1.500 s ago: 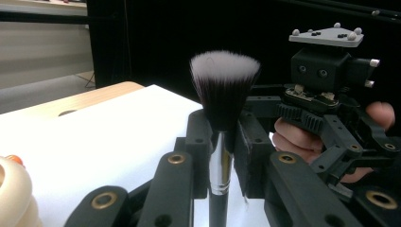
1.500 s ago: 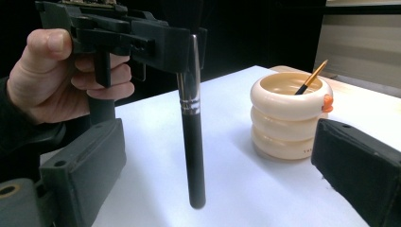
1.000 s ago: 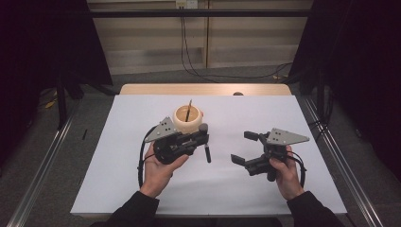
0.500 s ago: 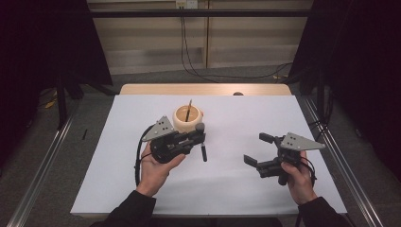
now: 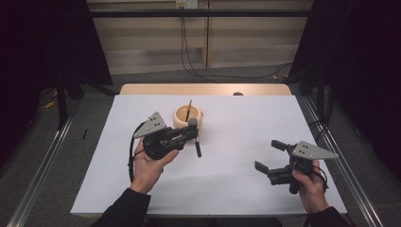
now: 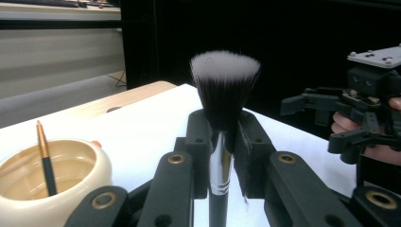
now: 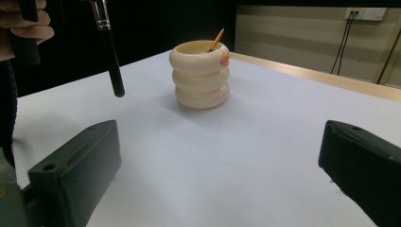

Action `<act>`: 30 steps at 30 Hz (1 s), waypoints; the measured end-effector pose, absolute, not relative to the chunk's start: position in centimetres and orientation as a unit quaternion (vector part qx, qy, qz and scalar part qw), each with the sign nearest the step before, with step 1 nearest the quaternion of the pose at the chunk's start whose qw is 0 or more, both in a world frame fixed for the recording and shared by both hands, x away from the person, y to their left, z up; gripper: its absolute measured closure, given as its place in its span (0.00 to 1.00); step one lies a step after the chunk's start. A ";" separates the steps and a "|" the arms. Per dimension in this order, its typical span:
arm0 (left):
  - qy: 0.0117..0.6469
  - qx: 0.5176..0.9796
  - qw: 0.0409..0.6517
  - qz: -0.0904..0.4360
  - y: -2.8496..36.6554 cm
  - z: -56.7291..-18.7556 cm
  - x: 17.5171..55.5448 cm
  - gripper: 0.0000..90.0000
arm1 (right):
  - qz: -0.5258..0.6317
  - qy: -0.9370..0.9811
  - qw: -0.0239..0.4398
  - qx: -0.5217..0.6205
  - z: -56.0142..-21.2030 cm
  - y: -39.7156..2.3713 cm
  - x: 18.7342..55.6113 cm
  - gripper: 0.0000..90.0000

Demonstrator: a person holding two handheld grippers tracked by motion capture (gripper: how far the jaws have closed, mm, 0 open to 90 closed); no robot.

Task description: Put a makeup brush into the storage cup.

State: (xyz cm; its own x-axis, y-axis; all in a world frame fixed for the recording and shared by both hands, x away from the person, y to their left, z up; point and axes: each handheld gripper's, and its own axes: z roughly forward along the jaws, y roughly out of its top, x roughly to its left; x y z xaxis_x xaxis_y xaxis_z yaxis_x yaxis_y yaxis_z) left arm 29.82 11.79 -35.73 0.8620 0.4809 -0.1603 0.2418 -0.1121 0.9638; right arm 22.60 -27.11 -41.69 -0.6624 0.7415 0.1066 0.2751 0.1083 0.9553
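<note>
My left gripper [image 5: 193, 131] is shut on a makeup brush [image 6: 224, 90], gripping its silver ferrule. The dark bristle head with pale tips points up and the black handle [image 5: 198, 149] hangs toward the table. Just behind it stands a cream ribbed cup [image 5: 188, 117] with a thin brush [image 5: 189, 109] leaning inside. The cup [image 6: 53, 182] sits low at the left of the left gripper view. My right gripper [image 5: 270, 156] is open and holds nothing, low over the table at the near right. In the right gripper view its jaws stand wide apart, facing the cup [image 7: 201, 75] and the hanging handle [image 7: 112, 56].
A white sheet [image 5: 236, 132] covers the table, with a wooden strip [image 5: 203, 89] along the far edge. Metal rails [image 5: 347, 161] run down both sides. Cables [image 5: 189, 42] hang down the back wall, and dark curtains stand at both back corners.
My right gripper has moved right and toward the near edge of the table, still open. The left gripper has barely shifted and keeps hold of the makeup brush.
</note>
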 end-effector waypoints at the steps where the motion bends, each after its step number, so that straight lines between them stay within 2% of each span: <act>1: 0.246 0.739 0.619 0.099 11.9 -35.7 29.9 0.86 | 0.568 0.713 0.208 0.355 -41.7 -27.2 22.4 0.00; 8: 0.250 0.738 0.618 0.105 12.3 -35.5 30.3 0.86 | 0.569 0.706 0.203 0.369 -42.2 -28.1 21.7 0.00; 15: 0.254 0.735 0.619 0.114 12.9 -35.0 30.8 0.86 | 0.572 0.697 0.225 0.369 -42.6 -28.5 21.0 0.00; 30: 0.269 0.728 0.614 0.146 13.6 -33.7 32.8 0.86 | 0.568 0.697 0.234 0.369 -43.1 -28.7 20.9 0.00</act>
State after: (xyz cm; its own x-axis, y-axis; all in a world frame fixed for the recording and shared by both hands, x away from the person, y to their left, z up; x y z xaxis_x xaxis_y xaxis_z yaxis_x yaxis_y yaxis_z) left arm 32.79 13.63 -33.65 0.8130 0.5702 -0.1177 0.2124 -0.1024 0.9718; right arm 20.89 -28.71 -43.06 -0.6183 0.7804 0.0937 0.2490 0.0814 0.9651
